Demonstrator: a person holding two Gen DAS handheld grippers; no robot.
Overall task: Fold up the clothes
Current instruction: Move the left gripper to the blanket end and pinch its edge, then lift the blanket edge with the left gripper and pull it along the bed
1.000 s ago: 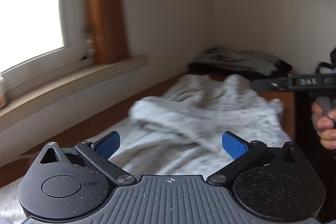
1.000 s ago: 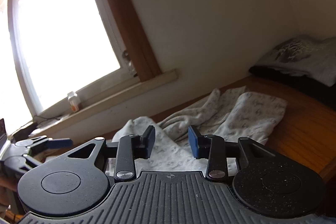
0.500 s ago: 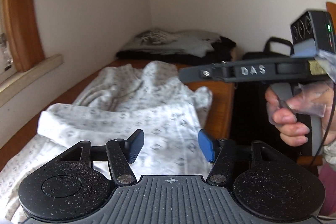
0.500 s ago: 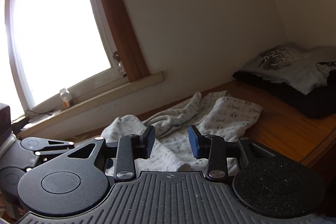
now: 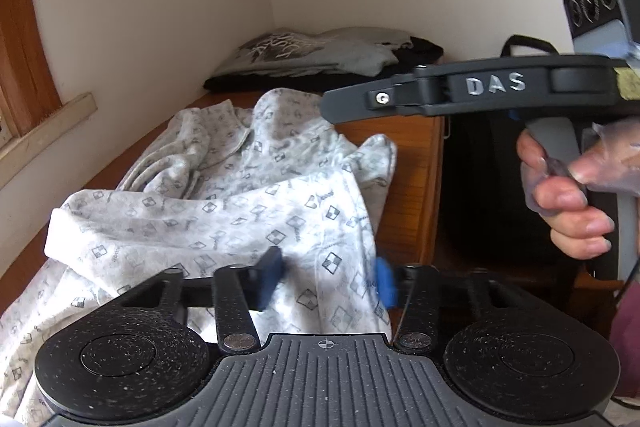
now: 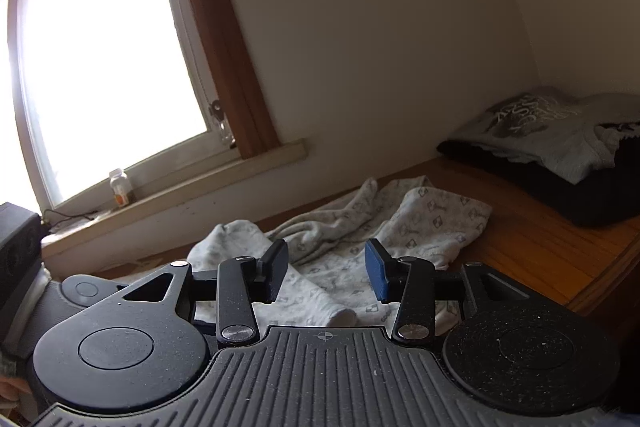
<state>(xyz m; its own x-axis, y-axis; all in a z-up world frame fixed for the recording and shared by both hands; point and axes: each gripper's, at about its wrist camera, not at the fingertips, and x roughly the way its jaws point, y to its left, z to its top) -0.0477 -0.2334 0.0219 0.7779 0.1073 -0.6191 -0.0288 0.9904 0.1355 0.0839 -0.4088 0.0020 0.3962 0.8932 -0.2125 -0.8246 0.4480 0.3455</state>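
The left gripper (image 5: pixel 328 281) is held spread over a crumpled patterned garment (image 5: pixel 240 211) on the wooden table (image 5: pixel 412 163). The right gripper (image 6: pixel 326 275), marked "DAS", is likewise parted, empty. Folded clothes (image 6: pixel 560 147) are stacked beyond; a pill bottle (image 6: pixel 119 187) is seen on the windowsill (image 6: pixel 200 183).

A crumpled garment (image 5: pixel 248 195) lay on the table (image 5: pixel 412 163) ahead of the left gripper (image 5: pixel 328 285), folded clothes (image 5: pixel 320 55) behind it.

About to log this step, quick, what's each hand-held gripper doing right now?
Left hand-held gripper: open, holding nothing, above the patterned garment.
Right hand-held gripper: open, holding nothing.
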